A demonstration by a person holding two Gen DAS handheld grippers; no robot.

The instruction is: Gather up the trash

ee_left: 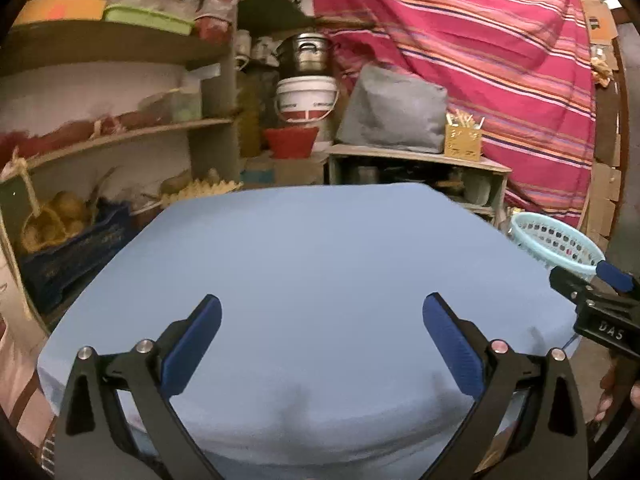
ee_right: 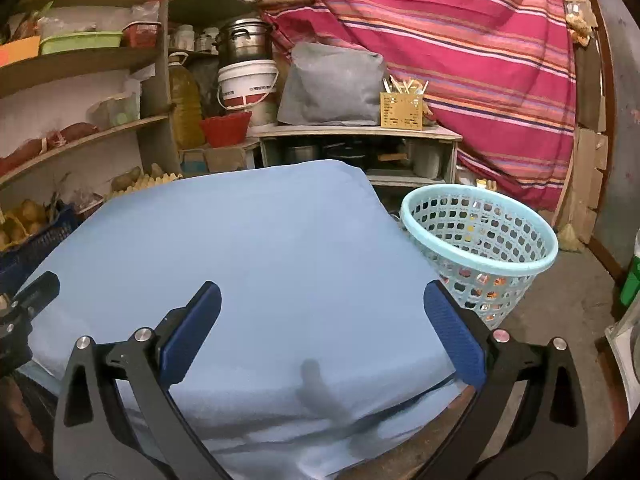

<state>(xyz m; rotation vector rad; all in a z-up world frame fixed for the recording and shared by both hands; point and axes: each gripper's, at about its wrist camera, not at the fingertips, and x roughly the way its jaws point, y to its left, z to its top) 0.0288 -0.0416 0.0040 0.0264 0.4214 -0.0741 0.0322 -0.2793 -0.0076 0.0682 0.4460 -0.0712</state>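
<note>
A light blue cloth covers the table (ee_left: 312, 264), and it also shows in the right wrist view (ee_right: 256, 248). I see no trash on it. A pale turquoise perforated basket (ee_right: 480, 248) stands on the floor off the table's right edge, with small coloured bits showing through its holes; it also shows in the left wrist view (ee_left: 556, 244). My left gripper (ee_left: 322, 336) is open and empty above the near part of the table. My right gripper (ee_right: 322, 320) is open and empty above the table's near right part. The right gripper also shows in the left wrist view (ee_left: 596, 300).
Wooden shelves (ee_left: 120, 136) with boxes and bags stand at the left. A low cabinet (ee_right: 360, 136) behind the table carries a grey bag, a yellow holder, a white bucket (ee_right: 248, 84) and a metal pot. A striped red cloth (ee_right: 460, 60) hangs behind.
</note>
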